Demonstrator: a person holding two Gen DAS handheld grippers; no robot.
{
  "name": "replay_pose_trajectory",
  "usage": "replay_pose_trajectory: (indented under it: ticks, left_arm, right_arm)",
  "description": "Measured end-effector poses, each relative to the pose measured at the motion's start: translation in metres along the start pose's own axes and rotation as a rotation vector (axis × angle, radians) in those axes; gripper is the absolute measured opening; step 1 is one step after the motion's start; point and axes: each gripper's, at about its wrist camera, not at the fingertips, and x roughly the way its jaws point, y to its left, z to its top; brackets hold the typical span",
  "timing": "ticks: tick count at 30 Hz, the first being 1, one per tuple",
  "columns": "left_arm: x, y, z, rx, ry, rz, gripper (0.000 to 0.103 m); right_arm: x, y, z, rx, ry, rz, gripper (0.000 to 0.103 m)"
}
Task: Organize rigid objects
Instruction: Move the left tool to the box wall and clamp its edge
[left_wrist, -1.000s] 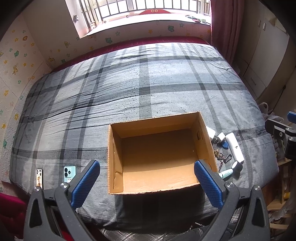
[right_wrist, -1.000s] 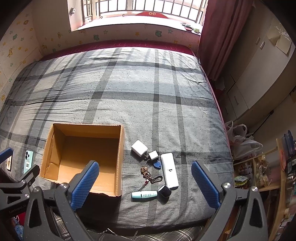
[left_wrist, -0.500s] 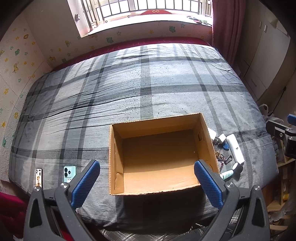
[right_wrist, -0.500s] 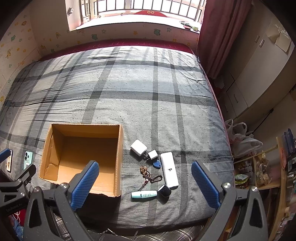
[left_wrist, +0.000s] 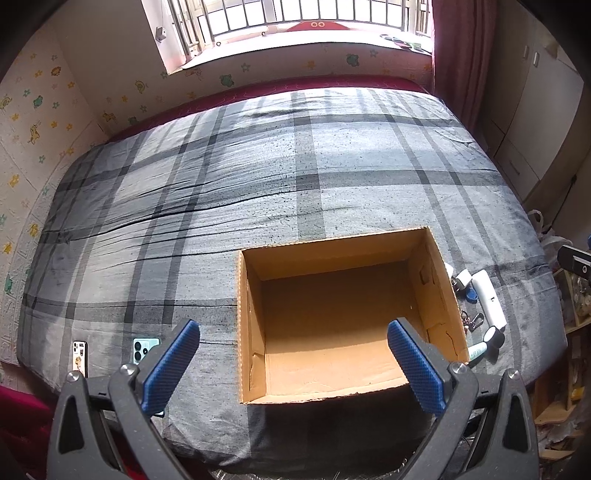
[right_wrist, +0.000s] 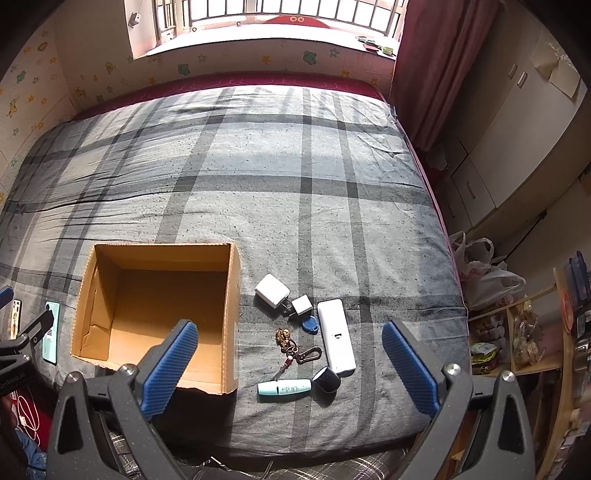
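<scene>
An open, empty cardboard box (left_wrist: 439, 280) (right_wrist: 232, 295) sits on the grey plaid bed near its front edge. Right of it lie a white charger (right_wrist: 272, 289), a small white cube plug (right_wrist: 302, 305), a blue tag (right_wrist: 309, 325), a long white power bank (right_wrist: 336, 336) (left_wrist: 488, 298), a keychain (right_wrist: 295, 350), a teal tube (right_wrist: 283, 388) and a dark cap (right_wrist: 326, 380). Left of the box lie a teal phone (left_wrist: 144, 349) (right_wrist: 51, 332) and a white-cased phone (left_wrist: 79, 357). My left gripper (left_wrist: 293, 363) is open above the box's front. My right gripper (right_wrist: 290, 363) is open above the small items.
The bed (right_wrist: 295, 192) fills most of both views. A window and papered wall stand behind it. A dark red curtain (right_wrist: 424, 66) and white cupboards (right_wrist: 517, 129) are at the right, with plastic bags (right_wrist: 484, 269) and a wooden shelf (right_wrist: 535, 332) beside the bed.
Both grippers have drifted slightly, so the box and the small items sit a little higher in the views. Nothing was grasped or let go.
</scene>
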Motion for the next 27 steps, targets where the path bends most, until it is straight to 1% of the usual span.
replay_pose_trajectory:
  ticks: [2, 7, 10, 16, 20, 23, 25, 27]
  left_arm:
    - [0.008, 0.009, -0.001, 0.0, -0.01, 0.026, 0.103]
    - [0.034, 0.028, -0.011, -0.006, -0.007, 0.026, 0.103]
    - [0.055, 0.04, -0.019, -0.016, -0.002, 0.033, 0.103]
    - [0.098, 0.055, -0.035, -0.036, 0.044, 0.032, 0.103]
    - [0.124, 0.061, -0.045, -0.035, 0.059, 0.046, 0.103]
    - [0.141, 0.065, -0.051, -0.047, 0.063, 0.039, 0.103]
    - [0.151, 0.066, -0.054, -0.045, 0.054, 0.05, 0.103]
    - [0.162, 0.066, -0.058, -0.044, 0.063, 0.044, 0.103]
  right_arm:
    - [0.006, -0.002, -0.003, 0.0, -0.001, -0.004, 0.102]
    - [0.031, -0.004, -0.011, -0.015, 0.025, 0.001, 0.102]
    - [0.046, -0.006, -0.017, -0.009, 0.024, -0.013, 0.102]
    - [0.074, -0.009, -0.028, -0.033, 0.02, -0.054, 0.102]
    - [0.09, -0.013, -0.035, -0.017, 0.043, -0.025, 0.102]
    - [0.099, -0.016, -0.039, -0.002, 0.044, -0.024, 0.102]
    - [0.105, -0.017, -0.043, -0.003, 0.027, -0.046, 0.102]
    - [0.109, -0.017, -0.046, -0.008, 0.006, -0.077, 0.102]
